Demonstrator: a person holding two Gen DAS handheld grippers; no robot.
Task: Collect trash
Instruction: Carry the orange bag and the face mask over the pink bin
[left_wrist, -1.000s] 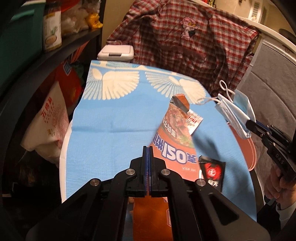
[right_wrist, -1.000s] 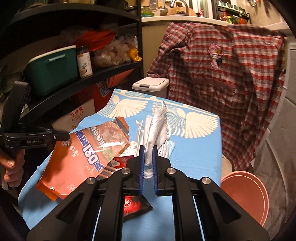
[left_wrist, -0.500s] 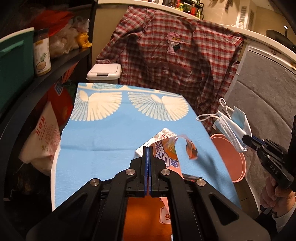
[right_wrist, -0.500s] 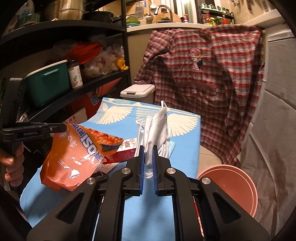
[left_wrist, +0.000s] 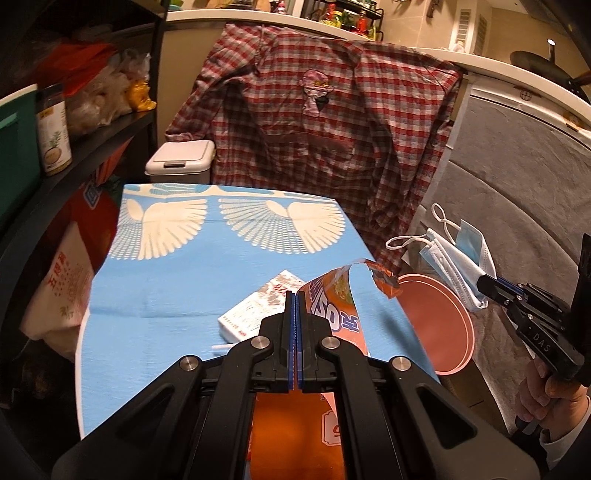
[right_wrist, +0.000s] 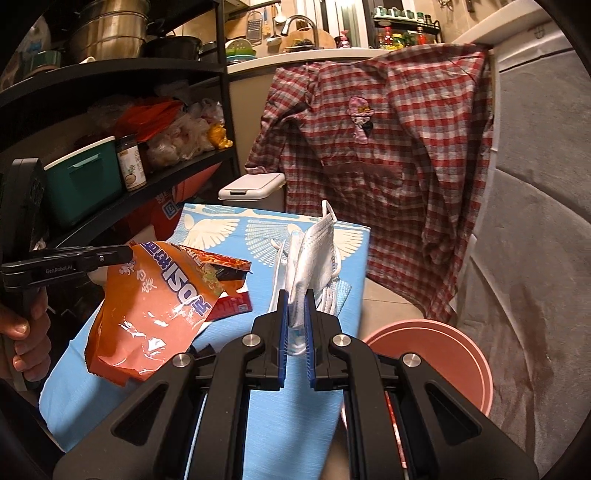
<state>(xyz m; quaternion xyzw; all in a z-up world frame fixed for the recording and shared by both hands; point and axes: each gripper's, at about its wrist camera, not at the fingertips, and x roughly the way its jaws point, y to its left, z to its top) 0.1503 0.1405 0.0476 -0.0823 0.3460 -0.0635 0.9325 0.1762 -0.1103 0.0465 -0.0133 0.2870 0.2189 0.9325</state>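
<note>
My left gripper (left_wrist: 296, 295) is shut on an orange snack bag (left_wrist: 334, 314) and holds it above the blue cloth table (left_wrist: 184, 288); the bag also shows in the right wrist view (right_wrist: 159, 295). My right gripper (right_wrist: 296, 295) is shut on crumpled face masks (right_wrist: 314, 254), seen from the left wrist view (left_wrist: 458, 266) hanging above a pink bin (left_wrist: 436, 325). The pink bin (right_wrist: 443, 347) stands on the floor right of the table. A small white and red carton (left_wrist: 258, 310) lies on the cloth.
A white lidded bin (left_wrist: 181, 157) stands behind the table. A plaid shirt (left_wrist: 325, 122) hangs at the back. Black shelves (right_wrist: 110, 195) with a green box, jar and bags run along the left. A grey padded surface (right_wrist: 535, 240) is at the right.
Both grippers have lifted and drawn back toward the right. The snack bag has risen off the cloth. The masks have moved from over the table to above the pink bin.
</note>
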